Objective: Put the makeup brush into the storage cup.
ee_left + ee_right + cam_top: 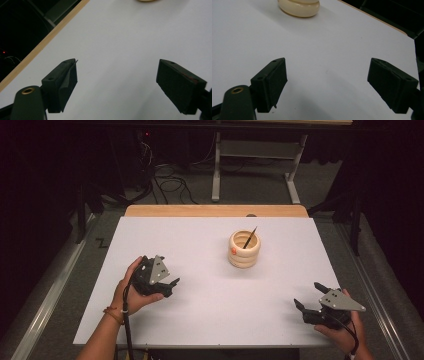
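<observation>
Claws wide open beside a ringed cup

Left claw [172, 285] and right claw [306, 296] both gape, holding nothing. Each hovers over the white tabletop [210, 285], nearer the person than the cream ringed cup [244, 248], one either side. A dark stick [250, 237] leans inside the cup; a careless reach could tip it

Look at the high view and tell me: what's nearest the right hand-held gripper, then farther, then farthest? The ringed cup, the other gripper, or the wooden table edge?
1. Cream ring-stacked wooden cup, table middle.
2. Left hand-held gripper, left side.
3. Light wooden table edge, far end.
Measured from the right hand-held gripper.
</observation>
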The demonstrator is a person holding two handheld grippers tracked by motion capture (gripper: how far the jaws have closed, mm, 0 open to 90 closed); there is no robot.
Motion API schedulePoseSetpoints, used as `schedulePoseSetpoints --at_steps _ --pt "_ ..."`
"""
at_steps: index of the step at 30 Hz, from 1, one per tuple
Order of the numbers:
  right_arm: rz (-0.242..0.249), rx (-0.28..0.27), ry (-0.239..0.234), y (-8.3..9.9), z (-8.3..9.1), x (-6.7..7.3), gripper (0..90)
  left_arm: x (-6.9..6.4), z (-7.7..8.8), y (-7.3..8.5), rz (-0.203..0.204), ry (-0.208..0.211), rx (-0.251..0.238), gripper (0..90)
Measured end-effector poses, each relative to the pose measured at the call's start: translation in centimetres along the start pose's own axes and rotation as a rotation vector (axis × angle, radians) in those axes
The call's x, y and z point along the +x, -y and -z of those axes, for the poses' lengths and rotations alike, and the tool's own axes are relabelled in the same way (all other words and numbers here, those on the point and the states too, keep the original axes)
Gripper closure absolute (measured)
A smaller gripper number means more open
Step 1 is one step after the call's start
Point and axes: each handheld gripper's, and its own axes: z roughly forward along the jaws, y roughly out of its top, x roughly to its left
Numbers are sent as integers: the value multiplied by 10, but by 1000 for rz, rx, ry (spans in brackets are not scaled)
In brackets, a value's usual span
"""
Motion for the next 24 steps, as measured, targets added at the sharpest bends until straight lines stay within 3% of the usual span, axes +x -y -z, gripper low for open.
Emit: schedulePoseSetpoints --at_steps 20,24 --pt "1 -1 -4 -1 0 1 169 -5 20 42 59 -7 30 184" --pt "-6 2 -6 -2 0 2 169 -8 22 46 54 -11 37 184"
